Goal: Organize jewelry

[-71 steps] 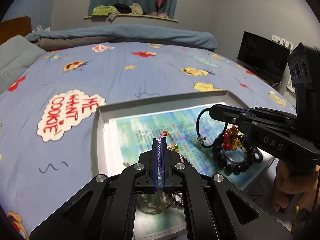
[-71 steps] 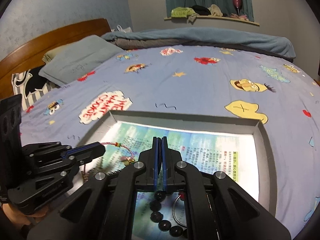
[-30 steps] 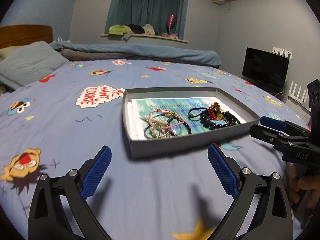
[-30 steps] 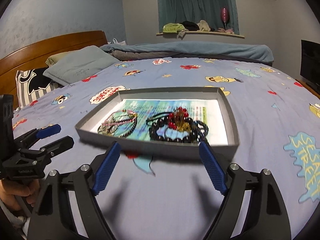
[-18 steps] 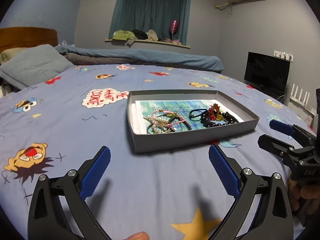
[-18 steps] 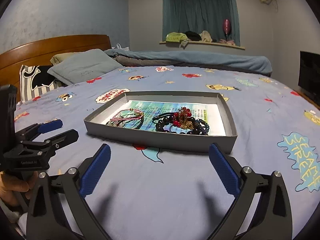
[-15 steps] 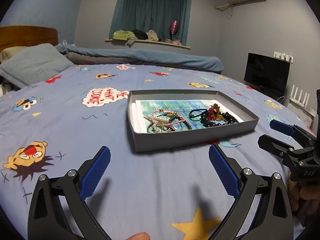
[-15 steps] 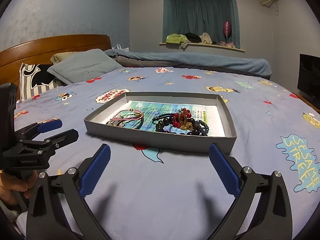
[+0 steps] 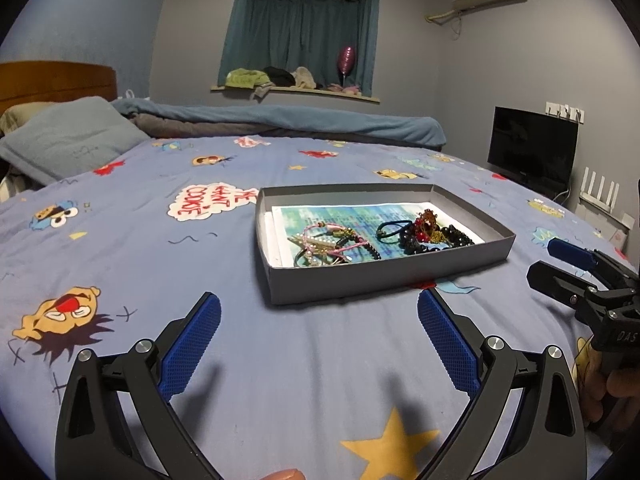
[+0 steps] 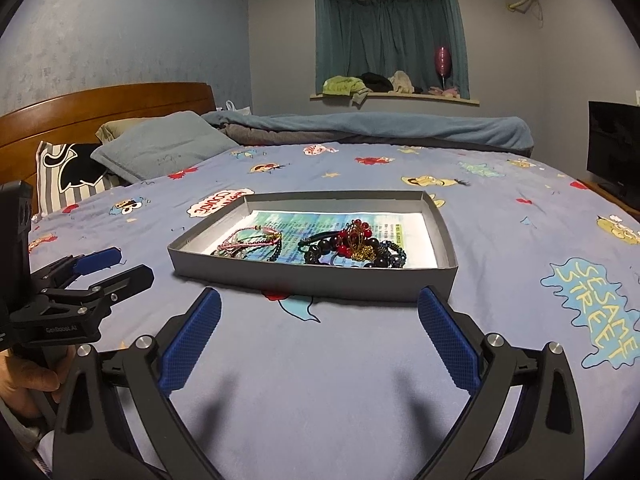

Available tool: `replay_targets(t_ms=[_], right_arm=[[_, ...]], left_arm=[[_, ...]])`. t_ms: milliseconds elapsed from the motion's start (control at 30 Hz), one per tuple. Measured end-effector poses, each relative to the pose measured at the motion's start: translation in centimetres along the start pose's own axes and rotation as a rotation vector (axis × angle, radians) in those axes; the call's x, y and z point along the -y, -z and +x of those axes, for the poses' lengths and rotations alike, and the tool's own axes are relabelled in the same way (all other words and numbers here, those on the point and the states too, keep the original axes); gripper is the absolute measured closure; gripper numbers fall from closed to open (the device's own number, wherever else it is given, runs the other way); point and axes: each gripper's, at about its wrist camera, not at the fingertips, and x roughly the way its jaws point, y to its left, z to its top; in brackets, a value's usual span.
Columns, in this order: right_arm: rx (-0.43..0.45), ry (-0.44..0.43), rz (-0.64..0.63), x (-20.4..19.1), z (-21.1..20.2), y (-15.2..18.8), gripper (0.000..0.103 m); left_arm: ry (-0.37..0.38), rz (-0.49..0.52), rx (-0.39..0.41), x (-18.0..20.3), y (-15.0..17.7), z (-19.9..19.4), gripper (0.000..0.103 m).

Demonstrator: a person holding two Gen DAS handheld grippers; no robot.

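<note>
A shallow grey tray lies on the blue cartoon-print bedspread, and everything else is best placed from it. Inside the tray a printed paper liner covers the floor, and the jewelry sits on that liner in two clusters. The pink and pearl bracelets form a tangle toward the tray's left end as the left wrist view shows it, and the black bead bracelets with a red and gold charm piece and a black cord loop lie toward its right end; the two clusters are near each other, and a dark bead strand seems to bridge them, though I cannot tell whether they touch. The left gripper hovers over the bedspread on the near side of the tray, its blue-padded fingers spread wide and holding nothing. The right gripper is likewise on the near side of the tray, jaws spread wide and empty; in the left wrist view it appears off the tray's right end. Beyond the tray's far side a blue blanket is bunched along the bed, below a curtained window. A grey pillow lies well off the tray's far left corner, against the wooden headboard.
</note>
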Motion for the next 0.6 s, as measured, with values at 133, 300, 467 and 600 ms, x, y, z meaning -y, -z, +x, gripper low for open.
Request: replay_targets(t_ms=[133, 300, 467, 600], right_arm=[[0.011, 0.001, -0.002, 0.0, -0.23, 0.01, 0.006], [0.017, 0.0, 0.004, 0.07, -0.36, 0.01, 0.006], [0.019, 0.0, 0.002, 0.0, -0.46, 0.0, 0.006], [0.02, 0.0, 0.002, -0.02, -0.45, -0.01, 0.006]], left_arm=[[0.001, 0.004, 0.007, 0.0, 0.01, -0.02, 0.005], [0.001, 0.004, 0.006, 0.03, 0.02, -0.03, 0.005], [0.001, 0.004, 0.006, 0.04, 0.03, -0.06, 0.005], [0.002, 0.004, 0.006, 0.04, 0.05, -0.05, 0.005]])
